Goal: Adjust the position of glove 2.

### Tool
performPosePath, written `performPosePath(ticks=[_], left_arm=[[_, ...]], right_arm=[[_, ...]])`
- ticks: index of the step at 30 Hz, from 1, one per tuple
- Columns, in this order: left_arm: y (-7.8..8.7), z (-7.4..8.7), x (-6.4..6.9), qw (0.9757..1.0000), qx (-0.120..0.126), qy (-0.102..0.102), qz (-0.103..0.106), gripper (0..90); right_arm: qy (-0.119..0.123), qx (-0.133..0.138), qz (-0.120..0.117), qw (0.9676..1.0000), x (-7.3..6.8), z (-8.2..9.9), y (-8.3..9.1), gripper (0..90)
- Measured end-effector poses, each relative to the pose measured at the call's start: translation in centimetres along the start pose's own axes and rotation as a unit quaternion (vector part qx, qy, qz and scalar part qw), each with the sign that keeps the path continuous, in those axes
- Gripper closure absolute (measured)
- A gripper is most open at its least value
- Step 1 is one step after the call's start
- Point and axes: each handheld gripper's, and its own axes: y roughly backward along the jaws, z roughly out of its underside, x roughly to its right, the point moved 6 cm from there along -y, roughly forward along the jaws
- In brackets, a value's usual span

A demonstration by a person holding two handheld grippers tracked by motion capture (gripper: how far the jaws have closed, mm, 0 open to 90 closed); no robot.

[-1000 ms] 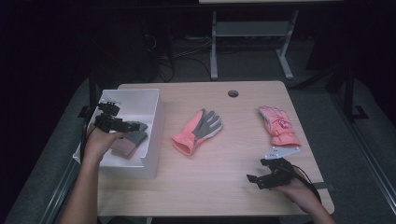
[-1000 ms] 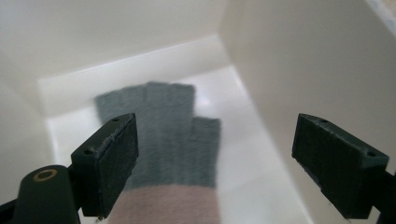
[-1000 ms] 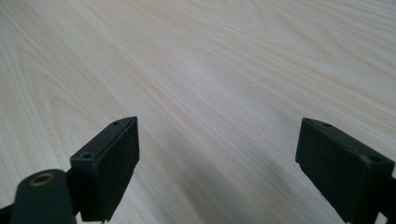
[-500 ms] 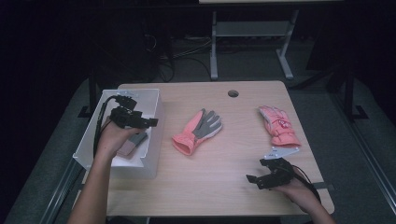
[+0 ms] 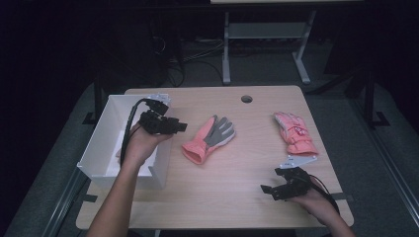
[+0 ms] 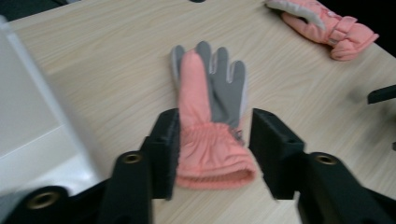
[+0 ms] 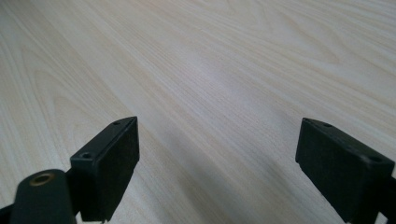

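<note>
My left gripper has left the white plastic bin; its half-open jaws, just narrowing, frame the salmon-and-grey fabric glove lying ahead, untouched: pickup comes next, I judge. My right gripper hovers wide open, empty.

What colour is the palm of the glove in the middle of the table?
Grey, on a pink glove; left gripper view shows it best.

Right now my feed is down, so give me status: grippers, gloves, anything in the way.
Left gripper open, jaws just closing, empty, aimed at near glove. Right gripper open, idle on table. Far glove untouched. Path clear past box.
</note>
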Motion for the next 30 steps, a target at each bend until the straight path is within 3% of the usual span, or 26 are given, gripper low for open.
performPosePath(ticks=[1,7,14,20,27,30], left_arm=[[-0.2,-0.2,0.4,1.0000,0.001,-0.005,0.002,59.2],[-2.4,-1.2,2.7,0.9996,-0.002,-0.023,0.017,87.7],[-6.3,-1.7,4.3,0.9991,-0.020,-0.037,0.006,89.6],[-9.6,-1.1,3.9,0.9987,-0.035,-0.035,-0.012,89.6],[-13.2,0.6,2.4,0.9985,-0.048,-0.013,-0.025,89.6],[-14.0,1.1,1.8,0.9979,-0.057,-0.011,-0.029,89.6]], right_arm=[[0.000,0.000,0.000,1.0000,0.0,0.0,0.0,13.3],[0.000,0.002,-0.002,1.0000,-0.1,0.0,0.0,13.3],[0.003,0.005,-0.003,1.0000,-0.1,0.0,0.1,13.3],[0.004,0.003,-0.005,1.0000,-0.1,0.0,0.1,13.3],[0.005,0.003,-0.007,1.0000,-0.2,0.0,0.0,13.3],[0.005,0.002,-0.007,1.0000,-0.1,0.0,0.1,13.3]])
